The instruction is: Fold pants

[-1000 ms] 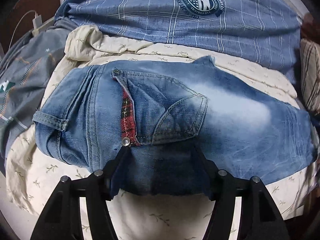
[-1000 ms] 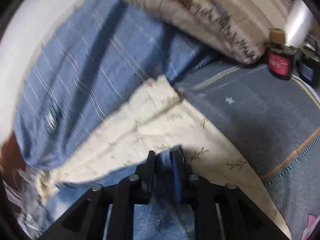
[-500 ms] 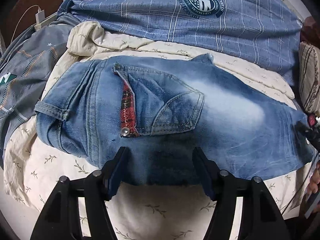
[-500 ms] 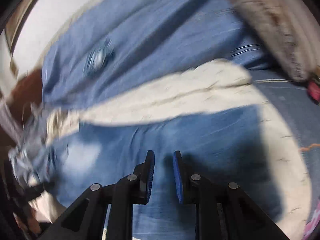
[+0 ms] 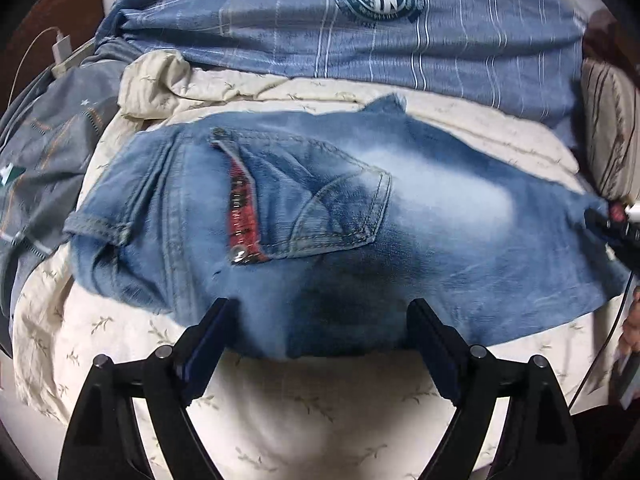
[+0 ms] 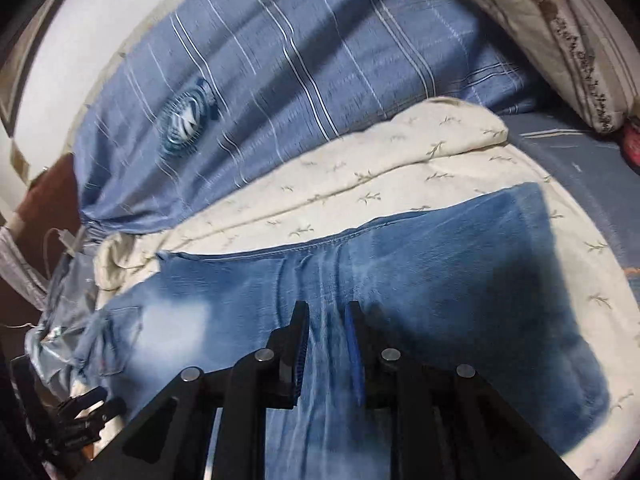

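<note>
Faded blue jeans [image 5: 420,216] lie folded on a cream leaf-print sheet [image 5: 304,408], back pocket and red plaid trim up. My left gripper [image 5: 320,312] is open and empty, its fingers spread just above the near edge of the jeans. The right gripper shows at the jeans' right end in the left wrist view [image 5: 616,228]. In the right wrist view the jeans [image 6: 460,264] lie below my right gripper [image 6: 326,312]. Its fingers stand a narrow gap apart over the denim and hold nothing.
A blue plaid pillow with a round emblem [image 5: 360,20] lies behind the jeans. A grey-blue quilt [image 5: 44,148] is at the left, with a white charger and cable [image 5: 60,48]. A striped beige pillow [image 6: 560,28] is at the right.
The right gripper let go of the jeans' edge and swung back over the folded denim. The left gripper pulled back slightly toward the near edge. The jeans stayed flat.
</note>
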`<action>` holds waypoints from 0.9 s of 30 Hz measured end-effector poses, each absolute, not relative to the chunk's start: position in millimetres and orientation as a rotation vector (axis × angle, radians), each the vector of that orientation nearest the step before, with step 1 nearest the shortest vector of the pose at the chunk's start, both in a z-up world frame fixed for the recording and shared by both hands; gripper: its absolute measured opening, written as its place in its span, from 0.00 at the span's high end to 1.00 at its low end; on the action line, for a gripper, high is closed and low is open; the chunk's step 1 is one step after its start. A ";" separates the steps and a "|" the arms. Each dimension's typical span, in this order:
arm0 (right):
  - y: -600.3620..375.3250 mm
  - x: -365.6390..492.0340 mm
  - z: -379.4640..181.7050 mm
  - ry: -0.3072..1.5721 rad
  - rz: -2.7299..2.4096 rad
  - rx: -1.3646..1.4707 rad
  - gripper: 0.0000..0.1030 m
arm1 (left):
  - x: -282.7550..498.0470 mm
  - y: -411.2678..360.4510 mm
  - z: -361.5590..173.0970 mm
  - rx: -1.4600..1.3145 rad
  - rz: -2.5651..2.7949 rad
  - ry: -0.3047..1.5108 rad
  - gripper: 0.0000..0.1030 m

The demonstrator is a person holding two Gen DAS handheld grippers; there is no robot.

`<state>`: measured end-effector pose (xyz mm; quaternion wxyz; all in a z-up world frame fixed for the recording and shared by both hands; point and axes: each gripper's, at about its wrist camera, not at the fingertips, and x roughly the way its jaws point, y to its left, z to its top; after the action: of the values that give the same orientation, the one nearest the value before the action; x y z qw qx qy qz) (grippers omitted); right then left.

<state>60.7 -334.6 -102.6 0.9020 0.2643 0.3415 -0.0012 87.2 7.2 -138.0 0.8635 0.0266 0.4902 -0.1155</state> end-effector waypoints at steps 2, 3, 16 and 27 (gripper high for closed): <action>-339.1 52.7 -102.1 0.698 0.009 0.574 0.80 | 84.1 12.8 -131.4 0.048 -0.227 1.002 0.14; -340.1 48.0 -102.9 0.701 0.011 0.578 0.79 | 82.6 14.8 -128.9 0.055 -0.213 0.988 0.14; -341.4 15.6 -110.7 0.775 -0.004 0.644 0.79 | 105.3 40.8 -151.1 0.006 -0.108 1.152 0.14; -426.1 -63.9 -112.4 0.517 -0.008 1.095 0.34 | 91.9 -34.9 -95.4 0.021 -0.317 1.024 0.14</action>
<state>-63.9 -426.1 -112.4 0.8221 0.5148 0.2431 -0.0037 91.9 -34.9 -95.4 0.8596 0.0100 0.4879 -0.1512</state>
